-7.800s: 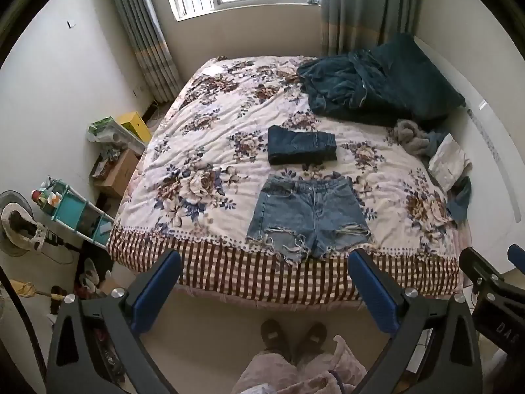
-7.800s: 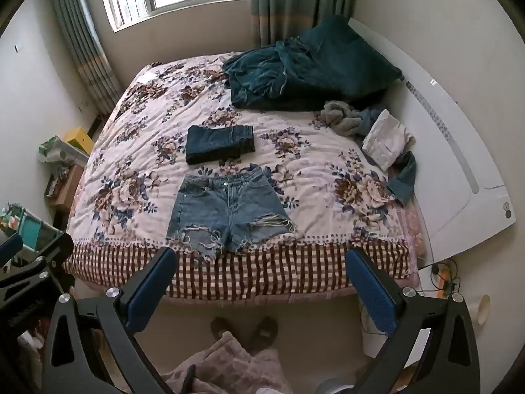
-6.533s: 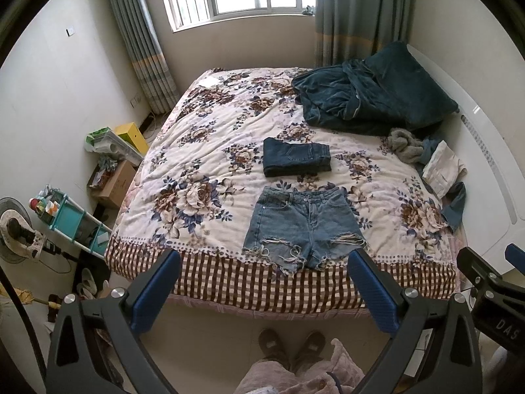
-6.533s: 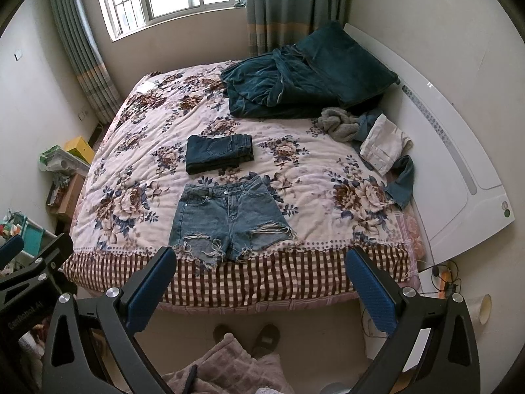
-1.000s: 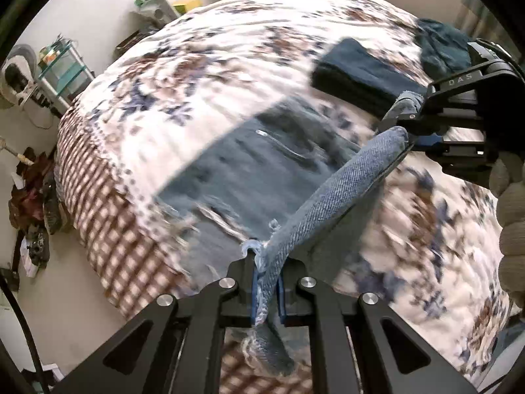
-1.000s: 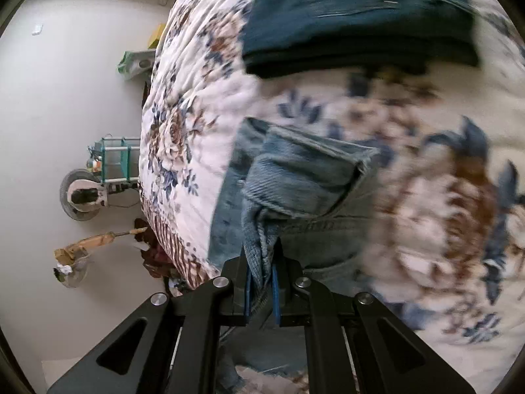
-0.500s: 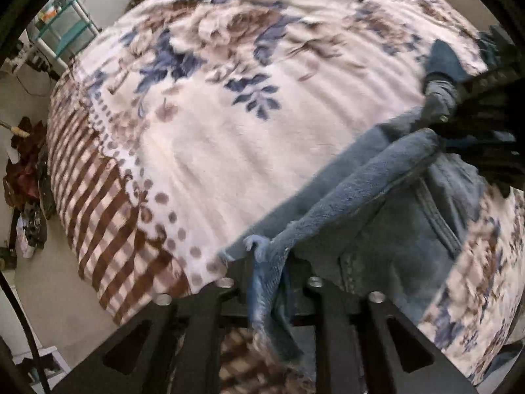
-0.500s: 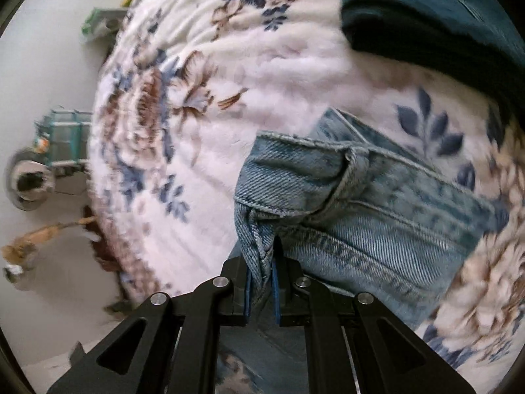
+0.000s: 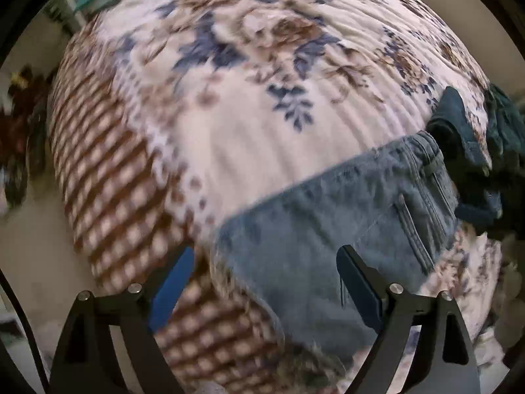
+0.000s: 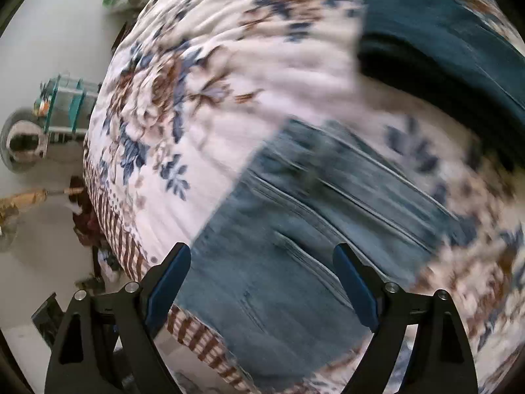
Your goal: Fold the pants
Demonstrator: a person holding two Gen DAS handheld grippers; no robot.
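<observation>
The light blue denim shorts lie folded in half lengthwise on the floral bedspread, near the checked bed edge. My left gripper is open and empty, just above the hem end of the shorts. In the right wrist view the shorts lie flat and blurred, and my right gripper is open and empty just above them. The right gripper does not show in the left wrist view.
A folded dark blue pair of pants lies just beyond the shorts' waistband; it also shows in the left wrist view. A teal shelf rack and a fan stand on the floor left of the bed.
Both grippers were shut on the shorts' edge, carried it across onto the other half, and have now opened and let go. The shorts lie folded flat.
</observation>
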